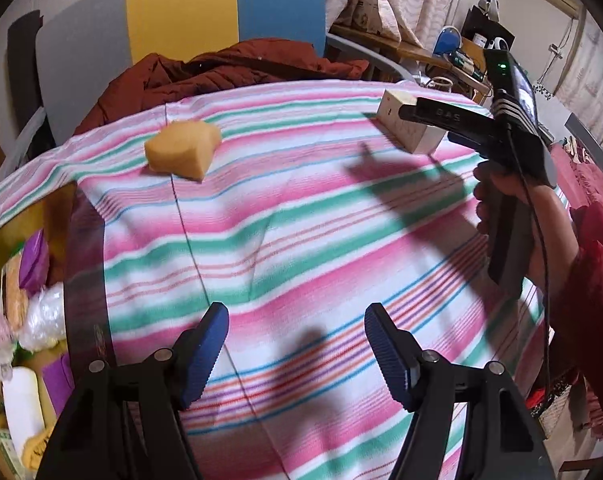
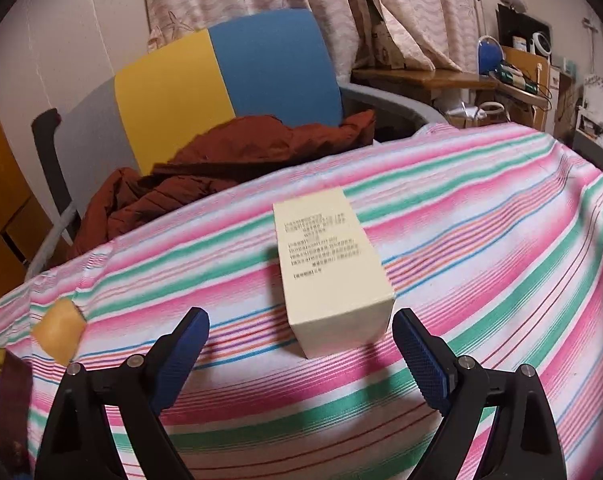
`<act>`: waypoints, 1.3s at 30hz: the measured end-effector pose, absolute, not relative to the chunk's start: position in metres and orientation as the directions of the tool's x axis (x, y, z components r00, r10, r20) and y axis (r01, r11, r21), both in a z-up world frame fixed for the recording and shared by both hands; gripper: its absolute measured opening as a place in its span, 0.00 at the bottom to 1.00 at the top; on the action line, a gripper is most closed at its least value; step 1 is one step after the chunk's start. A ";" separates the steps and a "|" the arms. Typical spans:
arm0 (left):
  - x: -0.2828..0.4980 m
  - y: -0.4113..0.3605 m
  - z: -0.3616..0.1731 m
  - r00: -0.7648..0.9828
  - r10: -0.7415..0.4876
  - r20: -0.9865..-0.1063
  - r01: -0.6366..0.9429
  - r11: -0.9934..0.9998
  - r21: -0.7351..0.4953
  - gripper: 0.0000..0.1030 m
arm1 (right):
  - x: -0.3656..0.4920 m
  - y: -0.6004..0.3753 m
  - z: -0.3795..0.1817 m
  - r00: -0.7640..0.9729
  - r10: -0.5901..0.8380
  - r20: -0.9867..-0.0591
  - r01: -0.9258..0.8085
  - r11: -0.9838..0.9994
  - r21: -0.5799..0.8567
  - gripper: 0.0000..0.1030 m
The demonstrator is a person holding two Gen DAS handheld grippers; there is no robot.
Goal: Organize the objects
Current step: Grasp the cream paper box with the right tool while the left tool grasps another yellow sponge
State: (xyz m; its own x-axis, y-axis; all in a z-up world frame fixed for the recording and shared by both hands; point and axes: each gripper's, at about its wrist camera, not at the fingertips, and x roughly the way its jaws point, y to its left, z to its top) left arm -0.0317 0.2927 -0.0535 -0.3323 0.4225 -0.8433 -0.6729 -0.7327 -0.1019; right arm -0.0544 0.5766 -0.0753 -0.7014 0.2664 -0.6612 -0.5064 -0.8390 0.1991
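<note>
Left gripper (image 1: 296, 346): hovered low over the striped cloth (image 1: 301, 240), ribbed blue fingers (image 1: 205, 354) apart, empty.
Right gripper (image 2: 300, 354): fingers spread wide, just short of the box (image 2: 333, 268), not touching.
Box: cream cardboard, oblong, printed text on top, lying flat on the worktop.
Sponge (image 1: 183, 151): yellow, blocky, farther left, well apart from the box.
Beyond: rust-red jacket (image 2: 221, 168) heaped on a chair (image 2: 229, 76).

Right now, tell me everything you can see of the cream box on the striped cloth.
The cream box is a long rectangular carton, cardboard by its look, closed, with blurred dark print on its top face. It lies flat on the striped cloth, its near end towards the right hand-held gripper. That gripper is open, its fingers either side of that end and not visibly touching it. The yellow sponge sits well apart from it.
</note>
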 end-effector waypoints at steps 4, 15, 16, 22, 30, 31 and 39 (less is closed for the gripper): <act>-0.039 0.299 -0.052 -0.336 0.423 -0.841 -0.669 -0.736 -0.103 0.70 | -0.060 0.582 -0.061 -0.716 0.286 -0.637 -0.495 -0.851 0.175 0.94; -0.066 0.312 -0.047 -0.375 0.400 -0.836 -0.666 -0.744 -0.058 0.70 | -0.083 0.584 -0.090 -0.673 0.278 -0.686 -0.479 -0.870 0.118 0.50; -0.075 0.315 -0.046 -0.391 0.390 -0.834 -0.659 -0.751 -0.042 0.70 | -0.081 0.583 -0.088 -0.682 0.283 -0.674 -0.475 -0.872 0.115 0.50; -0.124 0.330 -0.047 -0.471 0.315 -0.824 -0.607 -0.794 0.044 0.80 | -0.077 0.575 -0.089 -0.696 0.292 -0.656 -0.463 -0.881 0.099 0.50; -0.177 0.342 -0.062 -0.541 0.184 -0.820 -0.544 -0.821 0.174 0.80 | -0.077 0.575 -0.092 -0.690 0.301 -0.658 -0.473 -0.876 0.095 0.50; -0.182 0.344 -0.066 -0.544 0.166 -0.823 -0.539 -0.821 0.190 0.80 | -0.077 0.575 -0.092 -0.691 0.302 -0.657 -0.477 -0.874 0.099 0.50; -0.198 0.348 -0.084 -0.521 0.145 -0.841 -0.521 -0.834 0.179 0.80 | -0.070 0.583 -0.093 -0.702 0.299 -0.647 -0.496 -0.856 0.143 0.50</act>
